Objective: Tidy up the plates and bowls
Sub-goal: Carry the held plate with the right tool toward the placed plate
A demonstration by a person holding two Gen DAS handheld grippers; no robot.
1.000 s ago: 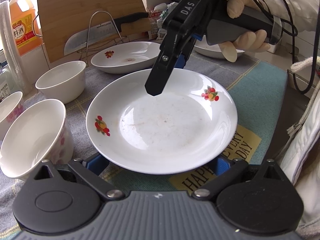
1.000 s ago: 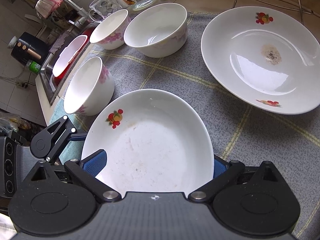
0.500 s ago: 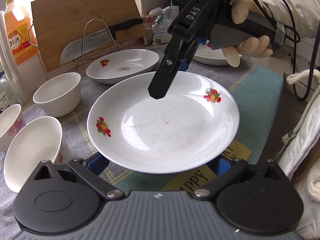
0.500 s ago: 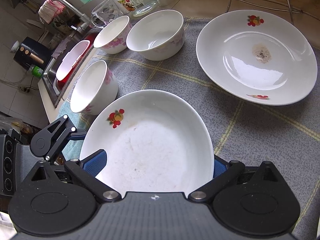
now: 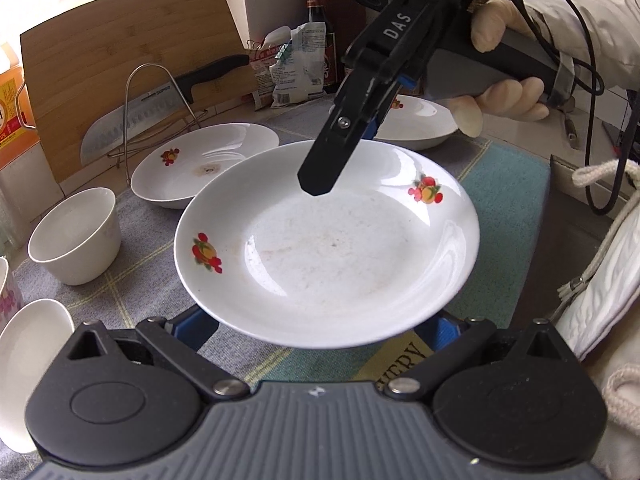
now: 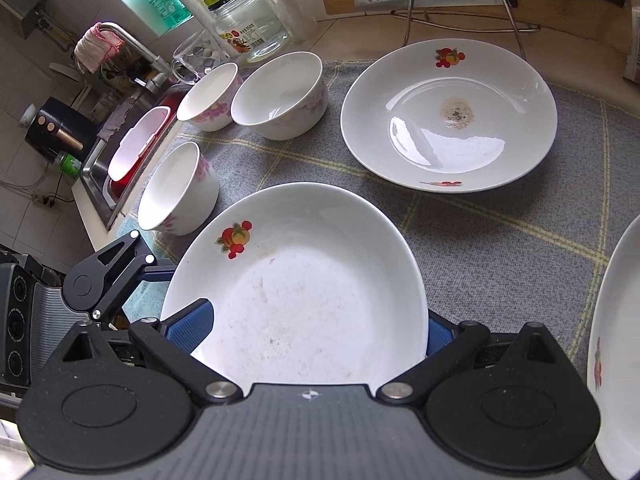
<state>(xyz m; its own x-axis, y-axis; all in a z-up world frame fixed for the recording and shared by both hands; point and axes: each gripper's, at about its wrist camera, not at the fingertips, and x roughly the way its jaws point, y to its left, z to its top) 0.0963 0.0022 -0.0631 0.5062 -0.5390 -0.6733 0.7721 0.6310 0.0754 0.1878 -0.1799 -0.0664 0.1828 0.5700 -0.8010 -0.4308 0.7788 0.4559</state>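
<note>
A white plate with fruit prints is held in the air above the mat, also seen in the right wrist view. My left gripper holds its near rim from below. My right gripper is clamped on its far rim, one finger lying over the plate. A second plate with a brown stain lies on the mat beyond. A third plate lies behind my right gripper. Three white bowls stand at the mat's left.
A grey checked mat covers the counter. A knife on a wire rack and a cutting board stand at the back. A glass jar and a sink are beyond the bowls.
Both grippers have lifted the plate higher and carried it toward the stained plate. The bowls have slid away to the left in the left wrist view.
</note>
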